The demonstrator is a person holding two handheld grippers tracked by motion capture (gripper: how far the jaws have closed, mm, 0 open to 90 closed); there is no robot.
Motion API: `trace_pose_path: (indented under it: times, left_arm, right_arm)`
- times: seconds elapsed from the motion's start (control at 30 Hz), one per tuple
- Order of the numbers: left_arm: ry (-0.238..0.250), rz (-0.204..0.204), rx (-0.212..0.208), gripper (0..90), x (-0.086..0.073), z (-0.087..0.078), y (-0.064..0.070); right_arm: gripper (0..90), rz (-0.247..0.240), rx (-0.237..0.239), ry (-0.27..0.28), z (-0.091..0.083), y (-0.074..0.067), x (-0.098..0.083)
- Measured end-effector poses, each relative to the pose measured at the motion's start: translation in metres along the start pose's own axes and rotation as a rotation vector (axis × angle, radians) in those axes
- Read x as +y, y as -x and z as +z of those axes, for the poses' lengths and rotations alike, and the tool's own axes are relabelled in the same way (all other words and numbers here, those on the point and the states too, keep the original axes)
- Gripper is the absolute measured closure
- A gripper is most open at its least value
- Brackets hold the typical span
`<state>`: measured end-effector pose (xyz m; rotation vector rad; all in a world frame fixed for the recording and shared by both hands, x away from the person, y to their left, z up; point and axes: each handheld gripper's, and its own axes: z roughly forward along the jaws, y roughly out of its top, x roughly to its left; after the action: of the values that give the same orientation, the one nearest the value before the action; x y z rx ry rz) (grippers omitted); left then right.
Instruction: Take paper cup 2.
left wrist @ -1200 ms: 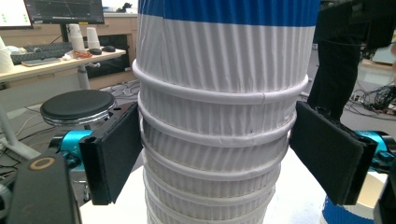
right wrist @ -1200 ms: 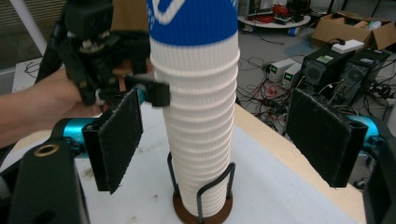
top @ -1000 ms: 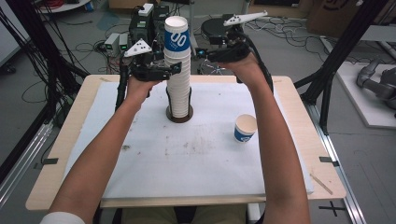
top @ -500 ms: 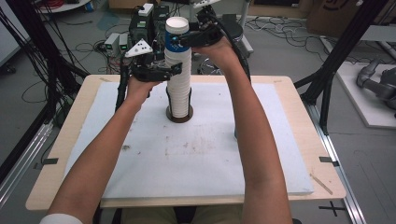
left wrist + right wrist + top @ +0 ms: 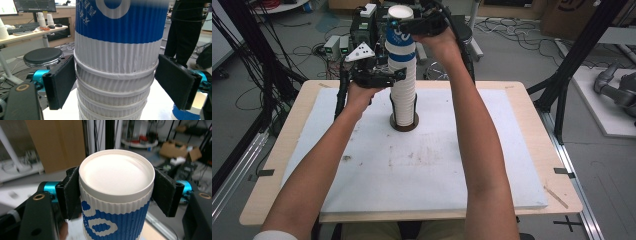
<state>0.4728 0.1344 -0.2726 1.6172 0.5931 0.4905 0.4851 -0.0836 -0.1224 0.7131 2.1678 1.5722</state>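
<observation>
- Near zone, high view: the person's forearms enter from 6 o'clock and cross the white mat point(image 5: 422, 170) on the table point(image 5: 532, 100) toward the cup stack point(image 5: 404, 100), which stands at 12 o'clock from the mat's centre on a dark round base point(image 5: 404, 125).
- Left gripper point(image 5: 384, 79): positioned at 9 o'clock of the stack, at about mid-height. In the left gripper view its jaws bracket the stack's ribbed white rims point(image 5: 115, 75). The left pad point(image 5: 61, 81) lies at the rim edge; the right pad point(image 5: 177, 80) stands slightly clear. The jaws are spread, with no firm clamp visible.
- Right gripper point(image 5: 424, 25): positioned at the top of the stack, at 12 o'clock. Its jaws have just been closing; in the right gripper view both pads press the upturned top cup point(image 5: 116, 197) just below its white base rim.
- Handling judgement: the paper cups appear light, thin-walled and easily crushed. The corrugated sleeve offers good friction.
- Grip point: the stiff band near the closed base, at 3 and 9 o'clock, with moderate force.
- Risk: nested cups may bind, so the stack below likely needs steadying against tipping.
- Far zone: cables and equipment lie on the floor beyond the table.
</observation>
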Motion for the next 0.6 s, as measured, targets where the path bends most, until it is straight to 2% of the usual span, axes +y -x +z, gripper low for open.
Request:
trace_pose_path:
  times: [0.2, 0.33, 0.43, 0.6]
  left_arm:
    - [0.0, 0.001, 0.003, 17.5, 0.0, 0.0, 0.001]
    - [-0.004, 0.001, 0.006, 17.5, 0.001, 0.0, 0.001]
    - [-0.008, 0.004, 0.008, 17.5, 0.001, -0.001, 0.001]
    - [-0.005, -0.01, 0.01, 17.3, 0.0, -0.002, -0.001]
  right_arm:
    - [29.5, -0.019, 0.006, 0.063, -0.027, 0.0, 0.015]
    - [29.5, -0.046, -0.017, 0.079, -0.05, 0.001, 0.021]
    - [29.5, -0.052, -0.028, 0.075, -0.065, 0.003, 0.018]
    - [29.5, -0.078, -0.019, 0.053, -0.086, 0.003, 0.005]
